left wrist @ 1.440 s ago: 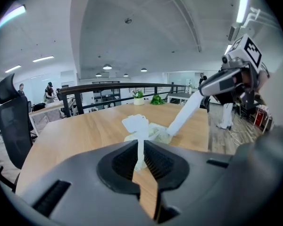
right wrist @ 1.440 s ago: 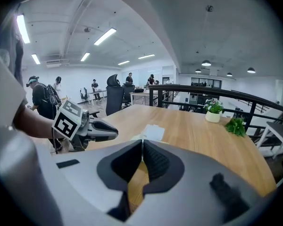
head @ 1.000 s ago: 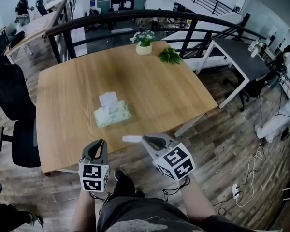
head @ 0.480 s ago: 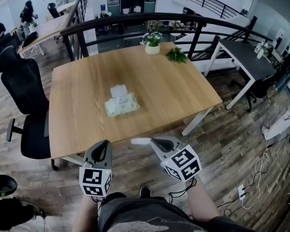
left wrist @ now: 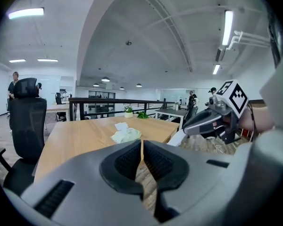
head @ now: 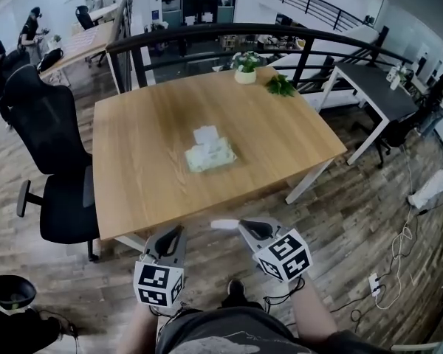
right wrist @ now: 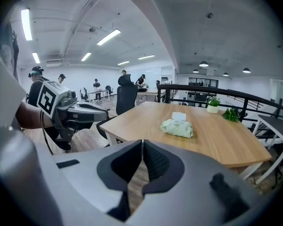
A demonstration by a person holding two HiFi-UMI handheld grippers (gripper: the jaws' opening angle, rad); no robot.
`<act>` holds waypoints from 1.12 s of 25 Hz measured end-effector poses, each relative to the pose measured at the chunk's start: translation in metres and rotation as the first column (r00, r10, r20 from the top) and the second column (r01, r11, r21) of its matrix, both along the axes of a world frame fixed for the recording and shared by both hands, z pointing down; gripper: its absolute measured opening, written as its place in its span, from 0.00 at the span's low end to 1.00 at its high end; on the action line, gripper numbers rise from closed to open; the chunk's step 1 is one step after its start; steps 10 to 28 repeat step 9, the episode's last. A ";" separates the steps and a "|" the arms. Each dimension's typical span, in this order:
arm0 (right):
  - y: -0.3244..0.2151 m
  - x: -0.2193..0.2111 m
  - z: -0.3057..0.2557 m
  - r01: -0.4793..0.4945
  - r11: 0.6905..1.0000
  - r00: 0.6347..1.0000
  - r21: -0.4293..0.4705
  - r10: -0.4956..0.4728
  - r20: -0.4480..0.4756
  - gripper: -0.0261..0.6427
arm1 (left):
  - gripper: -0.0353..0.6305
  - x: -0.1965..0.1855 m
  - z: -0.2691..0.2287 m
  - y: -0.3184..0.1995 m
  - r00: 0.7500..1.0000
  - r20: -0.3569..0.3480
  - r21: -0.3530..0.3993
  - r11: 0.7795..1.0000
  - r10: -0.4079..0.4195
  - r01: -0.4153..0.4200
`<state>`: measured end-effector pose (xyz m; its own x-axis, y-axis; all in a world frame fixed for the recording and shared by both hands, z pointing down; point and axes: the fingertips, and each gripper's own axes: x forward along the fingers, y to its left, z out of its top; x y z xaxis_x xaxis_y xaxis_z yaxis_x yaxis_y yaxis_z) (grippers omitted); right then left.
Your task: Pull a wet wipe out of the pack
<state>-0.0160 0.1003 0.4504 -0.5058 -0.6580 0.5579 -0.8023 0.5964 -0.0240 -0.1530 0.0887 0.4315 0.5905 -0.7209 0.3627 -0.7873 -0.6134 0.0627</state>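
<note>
A pale green wet wipe pack (head: 210, 153) lies near the middle of the wooden table (head: 148, 146), with a white flap or wipe standing at its far end. The left gripper view (left wrist: 127, 135) and the right gripper view (right wrist: 177, 127) both show the pack, well ahead of the jaws. My left gripper (head: 179, 229) and right gripper (head: 240, 226) hang side by side over the floor, short of the table's near edge. Each is shut with nothing between its jaws (left wrist: 141, 142) (right wrist: 142, 142). A pale strip shows ahead of the right gripper's tip; I cannot tell what it is.
A black office chair (head: 55, 161) stands at the table's left side. A potted plant (head: 245, 66) and a green sprig (head: 280, 87) sit at its far edge, before a dark railing (head: 207, 32). A dark table (head: 369, 87) stands to the right, with cables (head: 387, 271) on the floor.
Both grippers have drawn back from the table's near edge and now hang over the floor. The view has shifted, so the table and pack sit further right. The jaws stay shut.
</note>
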 end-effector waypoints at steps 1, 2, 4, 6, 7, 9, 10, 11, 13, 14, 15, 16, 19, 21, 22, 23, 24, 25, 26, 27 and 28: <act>0.004 -0.009 -0.001 0.001 1.000 1.000 0.002 -0.001 -0.005 0.08 | 0.09 -0.010 0.001 0.005 1.000 -0.008 -0.005 1.000 -0.001 0.001; 0.008 -0.018 -0.002 0.002 1.000 1.000 0.005 -0.002 -0.012 0.08 | 0.09 -0.019 0.002 0.010 1.000 -0.012 -0.006 1.000 -0.001 0.001; 0.018 -0.032 -0.003 0.003 1.000 1.000 0.010 -0.002 -0.026 0.08 | 0.09 -0.034 0.003 0.019 1.000 -0.015 -0.001 1.000 0.001 -0.001; 0.029 -0.045 -0.004 0.002 1.000 0.999 0.013 -0.001 -0.037 0.08 | 0.09 -0.047 0.003 0.029 1.000 -0.018 0.002 1.000 0.007 -0.007; 0.035 -0.052 -0.005 0.002 1.000 0.999 0.014 -0.002 -0.041 0.08 | 0.09 -0.054 0.002 0.035 1.000 -0.018 0.003 1.000 0.011 -0.010; 0.047 -0.067 -0.006 0.005 1.000 0.999 0.016 -0.004 -0.049 0.08 | 0.09 -0.069 0.002 0.048 1.000 -0.015 0.006 1.000 0.017 -0.017; 0.047 -0.067 -0.006 0.005 1.000 0.999 0.016 -0.004 -0.049 0.08 | 0.09 -0.069 0.002 0.048 1.000 -0.015 0.006 1.000 0.017 -0.017; 0.047 -0.067 -0.006 0.005 1.000 0.999 0.016 -0.004 -0.049 0.08 | 0.09 -0.069 0.002 0.048 1.000 -0.015 0.006 1.000 0.017 -0.017; 0.047 -0.067 -0.006 0.005 1.000 0.999 0.016 -0.004 -0.049 0.08 | 0.09 -0.069 0.002 0.048 1.000 -0.015 0.006 1.000 0.017 -0.017; 0.047 -0.067 -0.006 0.005 1.000 0.999 0.016 -0.004 -0.049 0.08 | 0.09 -0.069 0.002 0.048 1.000 -0.015 0.006 1.000 0.017 -0.017; 0.047 -0.067 -0.006 0.005 1.000 0.999 0.016 -0.004 -0.049 0.08 | 0.09 -0.069 0.002 0.048 1.000 -0.015 0.006 1.000 0.017 -0.017; 0.047 -0.067 -0.006 0.005 1.000 0.999 0.016 -0.004 -0.049 0.08 | 0.09 -0.069 0.002 0.048 1.000 -0.015 0.006 1.000 0.017 -0.017; 0.047 -0.067 -0.006 0.005 1.000 0.999 0.016 -0.004 -0.049 0.08 | 0.09 -0.069 0.002 0.048 1.000 -0.015 0.006 1.000 0.017 -0.017; 0.047 -0.067 -0.006 0.005 1.000 0.999 0.016 -0.004 -0.049 0.08 | 0.09 -0.069 0.002 0.048 1.000 -0.015 0.006 1.000 0.017 -0.017; 0.047 -0.067 -0.006 0.005 1.000 0.999 0.016 -0.004 -0.049 0.08 | 0.09 -0.069 0.002 0.048 1.000 -0.015 0.006 1.000 0.017 -0.017; 0.047 -0.067 -0.006 0.005 1.000 0.999 0.016 -0.004 -0.049 0.08 | 0.09 -0.069 0.002 0.048 1.000 -0.015 0.006 1.000 0.017 -0.017; 0.047 -0.067 -0.006 0.005 1.000 0.999 0.016 -0.004 -0.049 0.08 | 0.09 -0.069 0.002 0.048 1.000 -0.015 0.006 1.000 0.017 -0.017; 0.047 -0.067 -0.006 0.005 1.000 0.999 0.016 -0.004 -0.049 0.08 | 0.09 -0.069 0.002 0.048 1.000 -0.015 0.006 1.000 0.017 -0.017; 0.047 -0.067 -0.006 0.005 1.000 0.999 0.016 -0.004 -0.049 0.08 | 0.09 -0.069 0.002 0.048 1.000 -0.015 0.006 1.000 0.017 -0.017; 0.047 -0.067 -0.006 0.005 1.000 0.999 0.016 -0.004 -0.049 0.08 | 0.09 -0.069 0.002 0.048 1.000 -0.015 0.006 1.000 0.017 -0.017; 0.047 -0.067 -0.006 0.005 1.000 0.999 0.016 -0.004 -0.049 0.08 | 0.09 -0.069 0.002 0.048 1.000 -0.015 0.006 1.000 0.017 -0.017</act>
